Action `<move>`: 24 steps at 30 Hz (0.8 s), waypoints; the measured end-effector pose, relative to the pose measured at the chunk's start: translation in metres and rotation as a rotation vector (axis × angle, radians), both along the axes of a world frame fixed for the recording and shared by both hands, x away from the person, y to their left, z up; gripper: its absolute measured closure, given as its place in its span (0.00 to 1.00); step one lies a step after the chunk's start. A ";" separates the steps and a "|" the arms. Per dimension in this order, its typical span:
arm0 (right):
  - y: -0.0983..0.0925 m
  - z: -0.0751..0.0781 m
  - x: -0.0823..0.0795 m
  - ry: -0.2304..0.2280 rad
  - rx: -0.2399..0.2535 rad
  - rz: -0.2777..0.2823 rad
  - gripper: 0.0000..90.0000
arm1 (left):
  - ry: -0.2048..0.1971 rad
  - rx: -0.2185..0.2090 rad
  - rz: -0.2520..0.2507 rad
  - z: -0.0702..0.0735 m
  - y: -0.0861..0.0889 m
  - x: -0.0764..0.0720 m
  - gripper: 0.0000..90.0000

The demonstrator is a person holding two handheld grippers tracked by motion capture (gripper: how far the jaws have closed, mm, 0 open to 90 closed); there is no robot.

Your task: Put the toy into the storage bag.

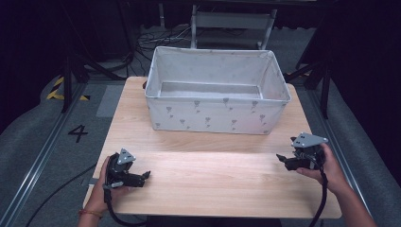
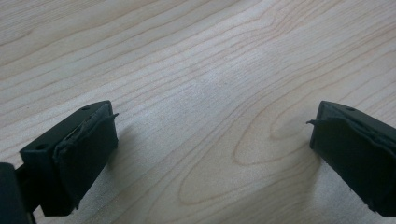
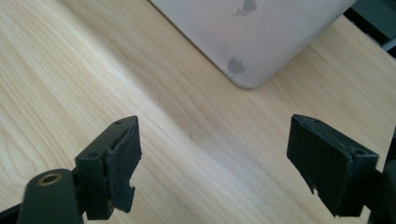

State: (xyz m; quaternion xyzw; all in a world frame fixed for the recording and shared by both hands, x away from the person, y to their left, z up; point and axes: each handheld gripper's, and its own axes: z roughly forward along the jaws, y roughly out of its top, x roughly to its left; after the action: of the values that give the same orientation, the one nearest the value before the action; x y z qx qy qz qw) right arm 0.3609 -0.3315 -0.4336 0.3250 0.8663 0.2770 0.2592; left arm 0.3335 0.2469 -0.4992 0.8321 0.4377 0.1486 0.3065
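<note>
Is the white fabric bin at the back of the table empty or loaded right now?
Empty, as far as visible: the white fabric bin stands upright and open-topped, and the high view shows only its bare grey floor inside.

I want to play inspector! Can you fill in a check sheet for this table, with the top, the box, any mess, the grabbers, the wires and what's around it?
Surface: wooden table, light grain, bare in front.
Job's things: white cloth box with small grey marks, standing at the far side, nothing seen inside.
Clutter: nothing seen.
Grippers: left gripper low at the near left, jaws open, nothing between them; right gripper at the near right, jaws open, nothing between them, box corner ahead.
Cables: a black cable trails from each gripper; loose wires on the floor behind.
Surroundings: grey floor, a painted 4, dark frames.
</note>
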 end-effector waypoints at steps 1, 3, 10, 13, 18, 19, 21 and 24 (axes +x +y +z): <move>-0.003 -0.005 -0.002 0.000 0.008 -0.003 0.20 | 0.000 0.001 -0.001 0.000 0.000 0.000 0.01; -0.007 -0.012 -0.006 0.017 0.031 -0.001 0.20 | 0.000 -0.001 0.000 0.000 0.000 0.000 0.01; -0.025 -0.035 -0.020 0.053 0.103 -0.007 0.21 | -0.001 0.000 0.003 0.000 0.000 0.000 0.01; -0.034 -0.048 -0.028 0.059 0.135 -0.019 0.21 | -0.005 0.001 0.012 0.000 0.000 -0.001 0.01; -0.045 -0.065 -0.035 0.095 0.213 -0.041 0.21 | -0.005 -0.003 0.015 0.000 0.000 -0.001 0.01; -0.047 -0.068 -0.035 0.109 0.249 -0.051 0.22 | -0.005 -0.003 0.015 0.000 -0.001 -0.001 0.01; -0.047 -0.071 -0.035 0.118 0.252 -0.052 0.21 | -0.002 -0.005 0.018 0.000 -0.001 -0.002 0.01; -0.048 -0.072 -0.034 0.126 0.268 -0.052 0.19 | -0.003 -0.002 0.016 0.000 0.000 -0.002 0.01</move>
State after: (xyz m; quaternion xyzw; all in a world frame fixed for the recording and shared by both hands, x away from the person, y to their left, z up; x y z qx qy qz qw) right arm 0.3272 -0.3799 -0.5060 0.3956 0.8274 0.3625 0.1657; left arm 0.3316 0.2465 -0.4996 0.8282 0.4439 0.1519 0.3067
